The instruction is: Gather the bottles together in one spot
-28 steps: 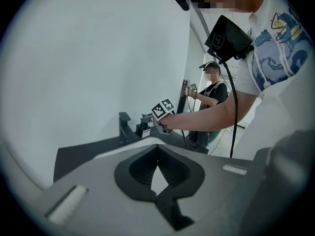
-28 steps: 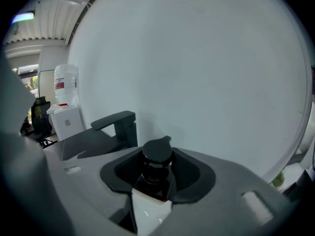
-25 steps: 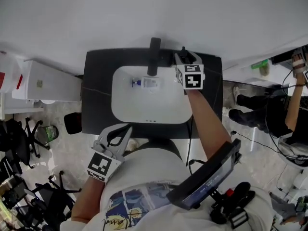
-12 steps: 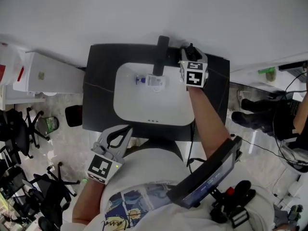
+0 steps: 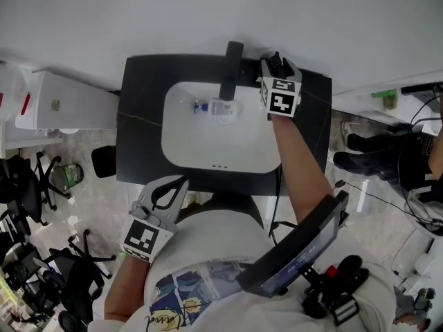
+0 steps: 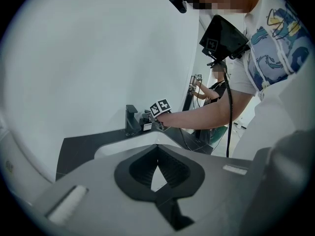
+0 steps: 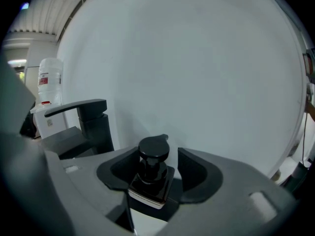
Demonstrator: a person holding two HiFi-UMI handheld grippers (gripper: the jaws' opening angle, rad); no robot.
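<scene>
1. The black pump bottle (image 7: 153, 168) stood upright at the back right of the dark counter (image 5: 138, 130), its long axis vertical and its pump spout pointing away toward the white wall (image 7: 197, 58).
2. The right gripper (image 5: 275, 64) had just been opening its jaws. They stood apart on either side of the pump bottle and did not press on it.
3. A small bottle (image 5: 216, 107) lay on its side in the white sink (image 5: 208, 147), its long axis across the basin and its blue cap to the left.
4. The black faucet (image 5: 230, 71) rose between the two bottles, its spout over the small bottle.
5. The left gripper (image 5: 166, 198), jaws together and empty, hung at the counter's front edge, well apart from both.
</scene>
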